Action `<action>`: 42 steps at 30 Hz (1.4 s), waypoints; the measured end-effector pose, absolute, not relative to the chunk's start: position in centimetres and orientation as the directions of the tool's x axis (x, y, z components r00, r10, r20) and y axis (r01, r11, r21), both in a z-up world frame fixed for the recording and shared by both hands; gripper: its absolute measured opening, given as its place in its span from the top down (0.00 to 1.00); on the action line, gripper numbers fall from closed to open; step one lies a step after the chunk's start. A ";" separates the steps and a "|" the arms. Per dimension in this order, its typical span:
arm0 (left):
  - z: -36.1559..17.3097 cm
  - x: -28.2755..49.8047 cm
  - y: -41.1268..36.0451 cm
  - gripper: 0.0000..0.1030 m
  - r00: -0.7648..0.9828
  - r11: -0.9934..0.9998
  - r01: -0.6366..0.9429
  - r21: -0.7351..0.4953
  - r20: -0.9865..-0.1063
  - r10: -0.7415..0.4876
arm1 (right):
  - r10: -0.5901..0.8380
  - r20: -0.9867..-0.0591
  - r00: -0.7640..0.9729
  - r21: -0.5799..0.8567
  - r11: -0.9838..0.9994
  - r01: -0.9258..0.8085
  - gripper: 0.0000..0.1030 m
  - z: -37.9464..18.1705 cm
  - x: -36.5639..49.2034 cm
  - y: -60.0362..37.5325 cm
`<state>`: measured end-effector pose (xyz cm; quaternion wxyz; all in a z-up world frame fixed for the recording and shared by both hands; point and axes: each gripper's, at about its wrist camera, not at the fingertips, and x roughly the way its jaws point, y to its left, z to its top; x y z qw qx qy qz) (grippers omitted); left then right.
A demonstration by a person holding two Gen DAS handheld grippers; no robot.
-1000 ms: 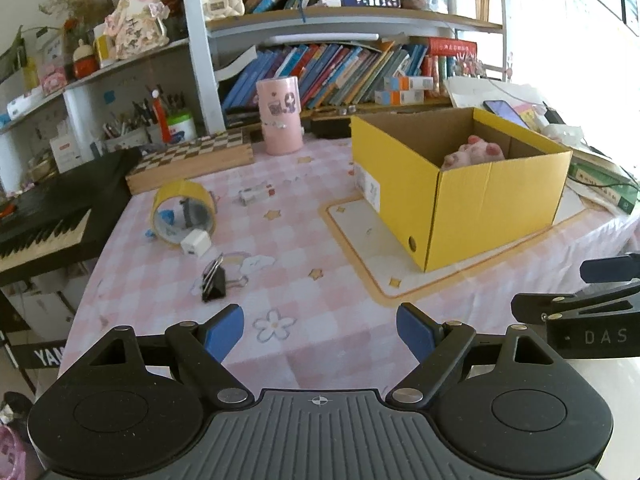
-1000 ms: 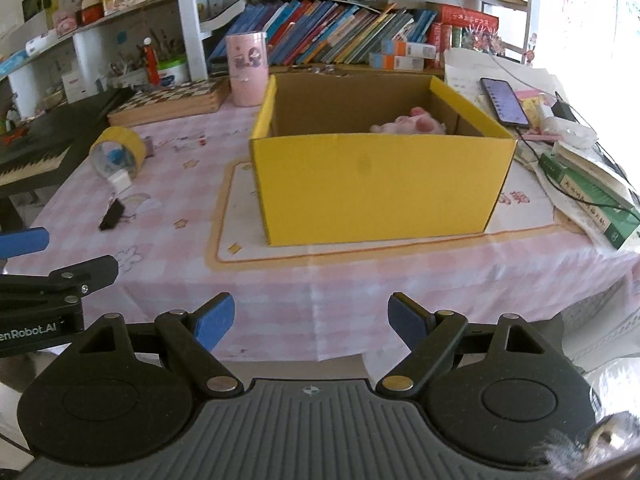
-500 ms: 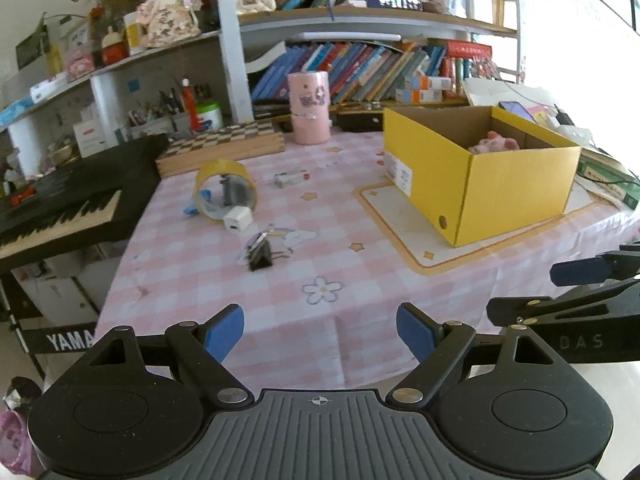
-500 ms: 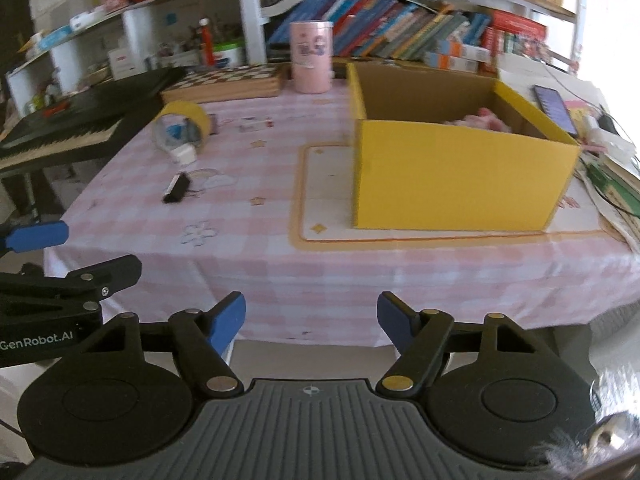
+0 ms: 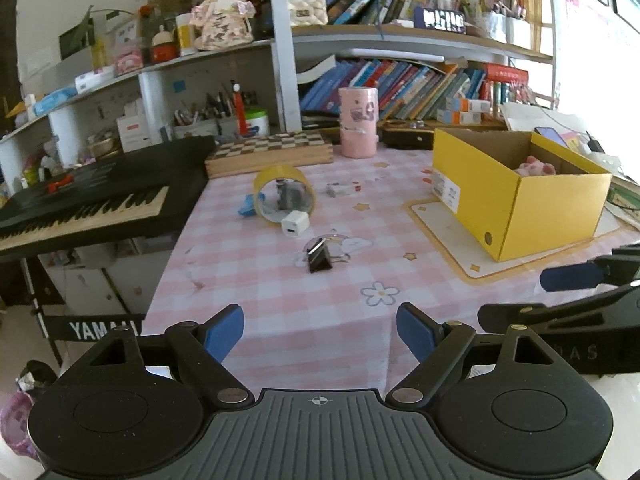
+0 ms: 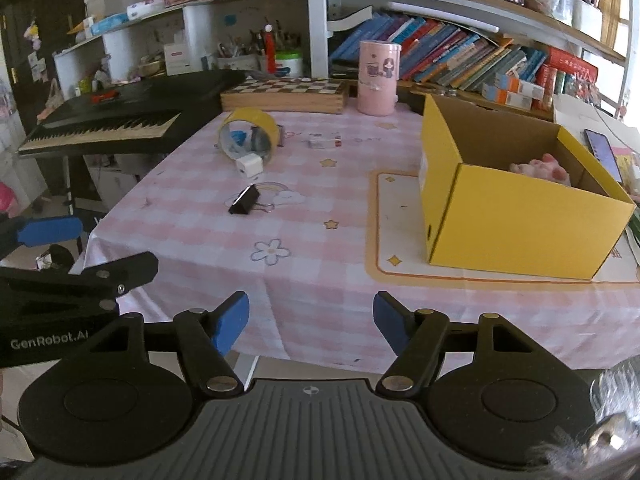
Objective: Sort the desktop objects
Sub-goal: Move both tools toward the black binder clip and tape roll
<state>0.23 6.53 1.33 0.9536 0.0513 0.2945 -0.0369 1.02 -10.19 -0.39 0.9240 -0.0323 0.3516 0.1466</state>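
Hovering off worktop edge, both grippers empty. Left gripper fingers spread wide; right gripper fingers closing on nothing. Binder clip, charger, tape roll lay left of yellow box, waiting for sorting.

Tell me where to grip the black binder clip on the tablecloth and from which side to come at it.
Grip the binder clip across its black body, pads on the two sloped faces, probably coming from above. It lies on its side on the tablecloth, its wire handles flat beside it, too thin to pinch well. The left gripper looks better placed, open and empty. The right gripper, also empty, is closing.
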 end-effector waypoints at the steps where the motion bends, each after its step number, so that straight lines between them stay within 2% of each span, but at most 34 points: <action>1: 1.3 0.2 6.7 0.16 0.824 0.993 0.095 0.072 -0.565 -0.038 | 0.252 -0.659 0.709 0.044 0.954 -0.298 0.34 -0.4 1.0 -10.0; 23: 1.6 1.1 9.5 0.17 0.834 0.999 -0.011 0.047 -0.551 0.035 | 0.292 -0.656 0.696 0.026 0.930 -0.366 0.34 0.1 2.8 -7.2; 34: 1.3 5.3 9.5 0.17 0.812 0.996 -0.059 0.066 -0.577 0.086 | 0.338 -0.660 0.671 0.040 0.908 -0.418 0.34 -0.2 8.4 -6.7; 42: 0.8 9.0 8.7 0.17 0.796 0.997 -0.054 0.056 -0.600 0.077 | 0.347 -0.666 0.661 0.034 0.899 -0.437 0.34 -0.2 13.1 -6.8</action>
